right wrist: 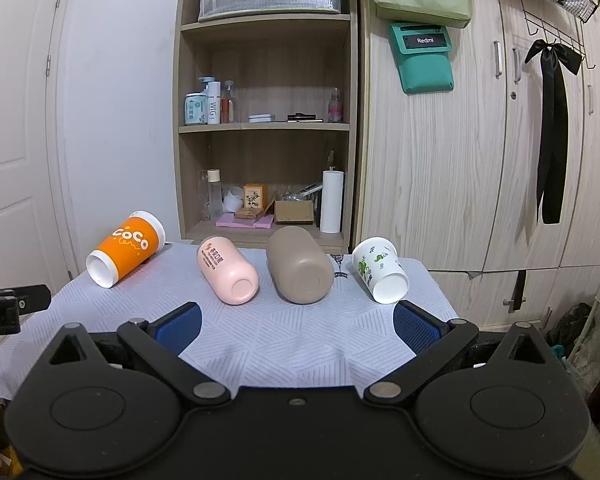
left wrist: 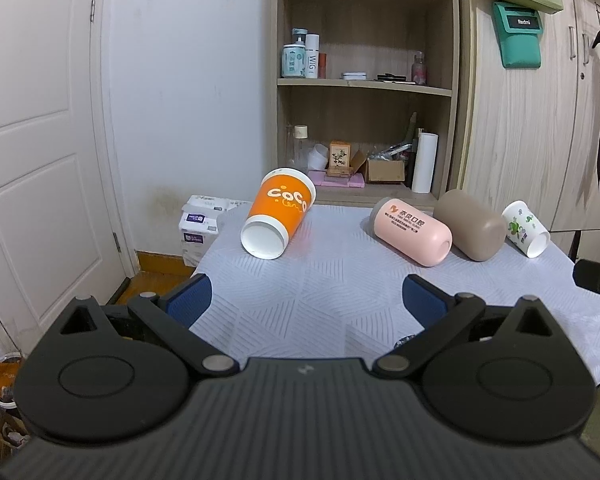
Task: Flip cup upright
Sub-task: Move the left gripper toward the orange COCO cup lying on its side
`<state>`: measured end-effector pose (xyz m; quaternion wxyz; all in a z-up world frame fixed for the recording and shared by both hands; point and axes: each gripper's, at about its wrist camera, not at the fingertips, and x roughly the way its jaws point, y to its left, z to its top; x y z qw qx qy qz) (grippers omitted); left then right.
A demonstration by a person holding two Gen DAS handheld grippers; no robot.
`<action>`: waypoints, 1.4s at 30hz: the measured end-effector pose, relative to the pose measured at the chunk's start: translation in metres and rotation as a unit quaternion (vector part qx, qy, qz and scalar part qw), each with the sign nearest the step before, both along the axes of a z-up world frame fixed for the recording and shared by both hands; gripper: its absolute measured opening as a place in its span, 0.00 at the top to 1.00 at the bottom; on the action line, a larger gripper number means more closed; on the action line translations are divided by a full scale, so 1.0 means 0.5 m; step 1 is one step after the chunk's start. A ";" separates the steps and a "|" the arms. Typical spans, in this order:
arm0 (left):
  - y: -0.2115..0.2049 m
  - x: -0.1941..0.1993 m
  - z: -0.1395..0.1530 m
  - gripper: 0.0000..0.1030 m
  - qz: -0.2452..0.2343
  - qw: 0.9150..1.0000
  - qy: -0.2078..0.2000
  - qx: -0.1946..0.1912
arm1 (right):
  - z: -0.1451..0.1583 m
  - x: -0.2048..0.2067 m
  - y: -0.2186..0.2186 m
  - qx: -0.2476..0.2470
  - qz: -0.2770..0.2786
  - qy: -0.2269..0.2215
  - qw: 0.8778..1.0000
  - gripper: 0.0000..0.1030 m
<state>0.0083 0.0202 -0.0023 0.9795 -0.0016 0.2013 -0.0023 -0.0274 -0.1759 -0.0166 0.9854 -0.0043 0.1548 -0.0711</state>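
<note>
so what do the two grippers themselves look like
Both look alike. The left gripper and right gripper each have a black ribbed plastic body with two round black housings, black link bars joined by silver pivot pins, and two fingers faced with blue textured pads. No cables or sleeves show. A black side block in the right wrist view carries white lettering, partly cut off.

Left gripper (left wrist: 306, 300): matte black plastic body w/ ribbed top, small pale mark at centre; two round housings w/ raised disc outlines, triangular cut-outs above each. Black link arms on silver pivot pins. Fingers (left wrist: 190, 298) carry blue textured pads. Right gripper (right wrist: 298, 326): same build, black body, smoother top w/ one small screw at centre, silver pins, blue grid-textured pads on fingers (right wrist: 416, 328). No cables, no skin or sleeve visible
</note>
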 end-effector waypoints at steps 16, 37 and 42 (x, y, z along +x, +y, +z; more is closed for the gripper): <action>-0.007 -0.005 -0.011 0.00 -0.009 1.000 0.008 -0.007 | -0.002 0.000 0.002 -0.002 0.006 0.008 1.000 0.00; 0.000 -0.007 -0.016 0.00 -0.010 1.000 0.015 -0.007 | -0.001 -0.002 0.006 -0.012 0.008 0.005 1.000 0.00; 0.000 -0.008 -0.018 0.00 -0.013 1.000 0.018 -0.004 | -0.001 -0.001 0.010 -0.015 0.011 0.008 1.000 0.00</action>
